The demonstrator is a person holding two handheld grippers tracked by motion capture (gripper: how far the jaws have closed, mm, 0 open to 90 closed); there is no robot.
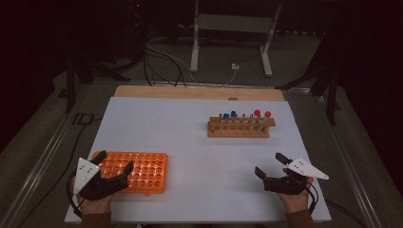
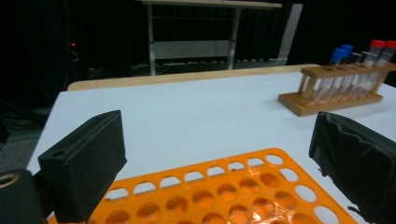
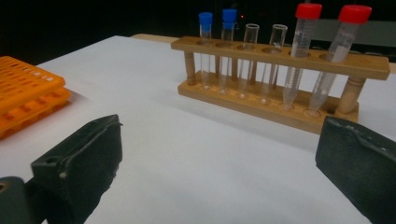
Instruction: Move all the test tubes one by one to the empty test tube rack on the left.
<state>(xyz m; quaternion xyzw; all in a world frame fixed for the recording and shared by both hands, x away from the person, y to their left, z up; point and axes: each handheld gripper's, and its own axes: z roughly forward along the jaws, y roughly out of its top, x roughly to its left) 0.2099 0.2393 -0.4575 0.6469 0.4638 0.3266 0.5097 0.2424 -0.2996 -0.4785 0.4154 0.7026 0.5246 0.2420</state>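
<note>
At a white table [image 1: 190, 142] under dim light, you hold 2 grippers low at the near edge, both with jaws spread wide and nothing between them. Your left gripper [image 1: 114, 164] hovers over the near left corner of the orange tube tray [image 1: 142, 173], which lies flat on the table's near left part; in the left gripper view the tray [image 2: 224, 191] sits directly below and between the 2 black jaws, its round holes all empty as far as that view shows. Whether the jaws touch the tray cannot be told. Your right gripper [image 1: 269, 165] rests near the table's right front corner, well apart from the tray, and points toward the wooden rack [image 1: 241, 127] standing farther back on the right half of the table. In the right gripper view the rack [image 3: 280, 88] holds 6 tubes upright in a row: 2 blue-capped tubes [image 3: 215, 46] at its left end, 2 uncapped clear tubes [image 3: 261, 60] in the middle, and 2 larger red-capped tubes [image 3: 322, 51] at its right end. The rack stands well apart from both grippers. A grey 3-cornered plate [image 1: 85, 172] tops each gripper, and your hands and sleeves enter from the bottom edge of the high view.
</note>
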